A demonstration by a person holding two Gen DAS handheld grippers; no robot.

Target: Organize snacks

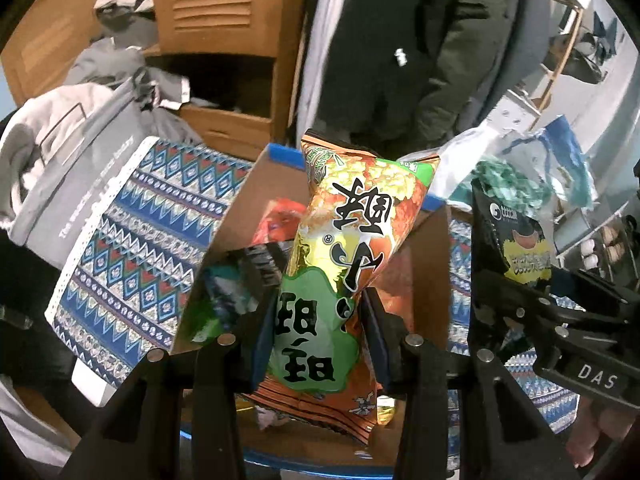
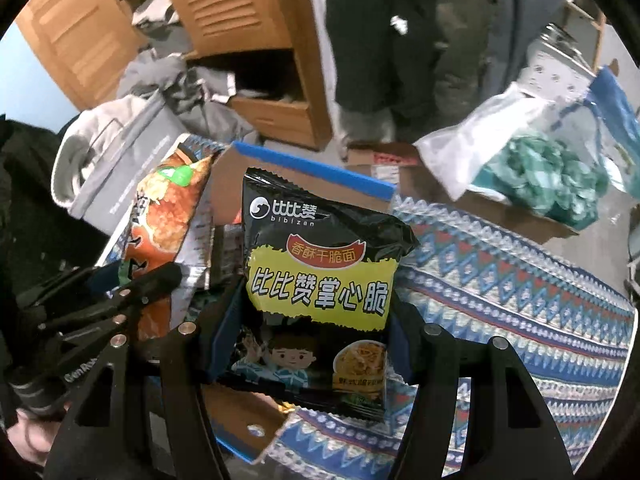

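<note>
The left gripper (image 1: pixel 320 336) is clamping an orange and green snack bag (image 1: pixel 344 264) between its fingers, holding it upright over the open cardboard box (image 1: pixel 256 208). The right gripper (image 2: pixel 308 344) is squeezing a black noodle packet (image 2: pixel 320 276) the same way, just beside the box and above the patterned cloth (image 2: pixel 520 280).

Inside the box other packets are lying loose, a red one (image 1: pixel 280 216) towards the back and a green and white one (image 1: pixel 224 300) against the left wall. The box's raised flaps with their blue tape edge (image 2: pixel 312 168) are standing around the opening. The two grippers are working close together, each showing at the edge of the other's view.

Beyond the box a person in dark clothes (image 1: pixel 400 40) is standing. A clear bag of green things (image 2: pixel 552 176) is sitting to the right, and a grey paper bag (image 1: pixel 80 152) is crowding the left side beneath the wooden cabinet (image 1: pixel 224 20). The cloth to the right is lying bare.
</note>
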